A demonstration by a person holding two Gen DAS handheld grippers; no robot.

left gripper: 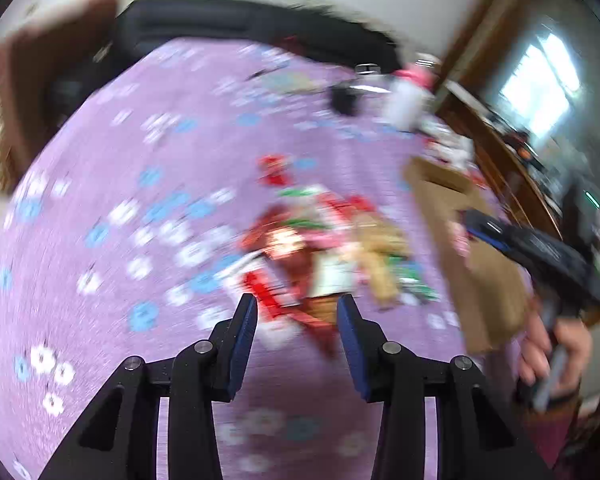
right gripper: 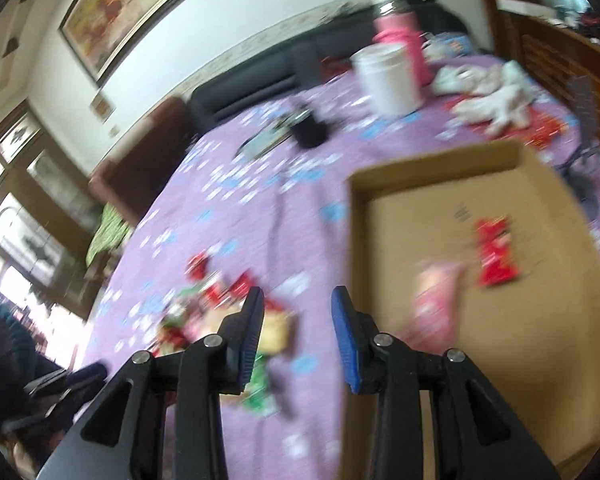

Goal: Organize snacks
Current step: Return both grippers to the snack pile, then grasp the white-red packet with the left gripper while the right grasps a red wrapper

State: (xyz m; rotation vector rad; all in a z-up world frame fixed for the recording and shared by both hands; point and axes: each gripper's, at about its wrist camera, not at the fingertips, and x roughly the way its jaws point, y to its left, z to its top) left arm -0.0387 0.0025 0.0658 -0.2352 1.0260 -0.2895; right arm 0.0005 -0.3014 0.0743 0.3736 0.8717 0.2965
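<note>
A pile of snack packets (left gripper: 320, 248), red, green, tan and white, lies on the purple flowered tablecloth (left gripper: 140, 200). My left gripper (left gripper: 296, 312) hangs just short of the pile, open and empty. To its right stands a shallow cardboard box (left gripper: 480, 264), with a hand holding the right gripper (left gripper: 476, 222) over its wall. In the right wrist view the box (right gripper: 520, 360) holds a red packet (right gripper: 494, 254) and a pink packet (right gripper: 436, 300). My right gripper (right gripper: 298, 304) is open and empty above the box's left wall, with the pile (right gripper: 220, 312) to its left.
At the far side of the table stand a white tub (right gripper: 388, 76), a pink bottle (right gripper: 400, 32), a black cup (right gripper: 308, 128) and crumpled white bags (right gripper: 492, 96). A dark sofa (right gripper: 260, 80) runs behind the table. Both views are motion-blurred.
</note>
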